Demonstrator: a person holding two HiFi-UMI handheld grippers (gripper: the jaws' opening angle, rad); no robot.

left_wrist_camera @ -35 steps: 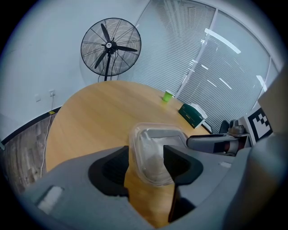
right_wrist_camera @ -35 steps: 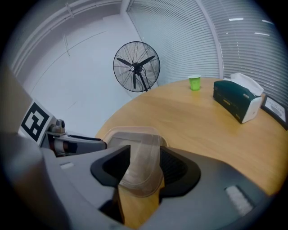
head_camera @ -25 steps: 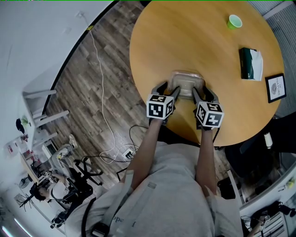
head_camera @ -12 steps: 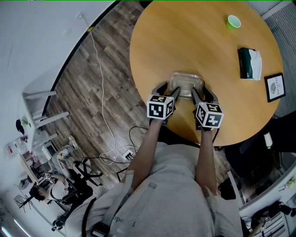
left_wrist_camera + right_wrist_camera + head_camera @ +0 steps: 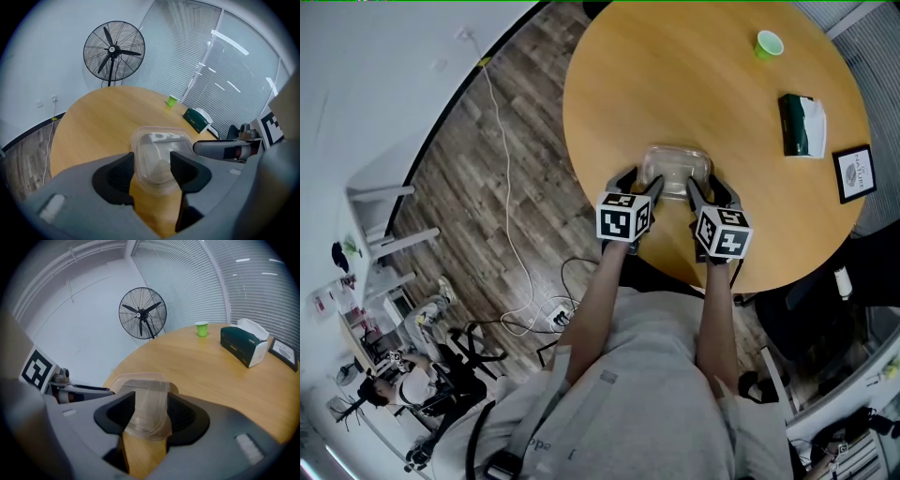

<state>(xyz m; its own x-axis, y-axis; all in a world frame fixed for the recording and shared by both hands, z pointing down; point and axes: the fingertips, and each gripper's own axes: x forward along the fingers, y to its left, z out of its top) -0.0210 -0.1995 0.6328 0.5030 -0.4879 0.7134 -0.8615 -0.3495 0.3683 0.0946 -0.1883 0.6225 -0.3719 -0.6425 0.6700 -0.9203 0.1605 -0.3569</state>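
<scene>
At the desk's [image 5: 675, 84] 6 o'clock edge, taking the person's side of the round top as 6, sits a clear plastic container [image 5: 675, 169], with both arms reaching out to it. The left hand-held gripper [image 5: 642, 183] takes it from 9 o'clock and the right hand-held gripper [image 5: 698, 187] from 3 o'clock, so the two grips face each other across it. That pairing looks chosen to suit thin, springy plastic: a hold at each end would likely keep the container level and keep it from twisting, as it might under a single pinch at one corner.

Seen from the left gripper view, the jaws stand only narrowly apart, and the gap is filled by the container's rim and wall, pressed between the dark pads. The right gripper view shows the same thing at the other end: jaws drawn in onto the clear wall, nothing else between them. Whether the base rests on the wood or hangs just above it, I cannot tell.

Other things lie well apart from the grip, probably left at the far side to keep the near edge free: a green cup [image 5: 768, 43] near 1 o'clock, a dark tissue box [image 5: 802, 124] near 3, and a small framed card [image 5: 856, 172] near 4. Beyond the desk stands a pedestal fan [image 5: 114, 50] against the wall, beside slatted blinds [image 5: 225, 70].
</scene>
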